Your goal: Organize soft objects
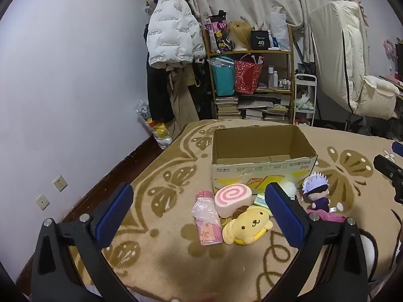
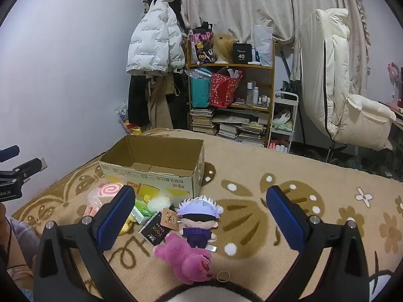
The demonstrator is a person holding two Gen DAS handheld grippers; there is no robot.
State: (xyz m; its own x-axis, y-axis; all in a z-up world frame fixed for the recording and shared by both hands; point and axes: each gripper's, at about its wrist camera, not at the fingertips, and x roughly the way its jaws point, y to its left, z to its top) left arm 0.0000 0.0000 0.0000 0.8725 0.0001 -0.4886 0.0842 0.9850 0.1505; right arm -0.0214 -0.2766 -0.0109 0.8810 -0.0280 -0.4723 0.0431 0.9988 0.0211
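Observation:
An open, empty cardboard box point(image 1: 262, 161) stands on the patterned bed cover; it also shows in the right wrist view point(image 2: 153, 173). In front of it lie a yellow dog plush point(image 1: 249, 224), a pink swirl roll cushion point(image 1: 233, 198), a pink plastic packet point(image 1: 206, 216) and a white-haired doll point(image 1: 316, 191). The right wrist view shows the doll point(image 2: 199, 216), a pink bear plush point(image 2: 187, 259), a white pompom point(image 2: 160, 202) and a black packet point(image 2: 156, 229). My left gripper point(image 1: 199, 216) is open above the packet and dog plush. My right gripper point(image 2: 201, 221) is open above the doll and bear.
A shelf point(image 1: 252, 75) with bags and books, hanging coats point(image 1: 173, 32) and a cream recliner point(image 2: 345, 95) stand behind the bed. The wall point(image 1: 63, 75) runs along the left. The beige cover point(image 2: 302, 176) stretches right of the box. A small ring point(image 2: 223, 276) lies by the bear.

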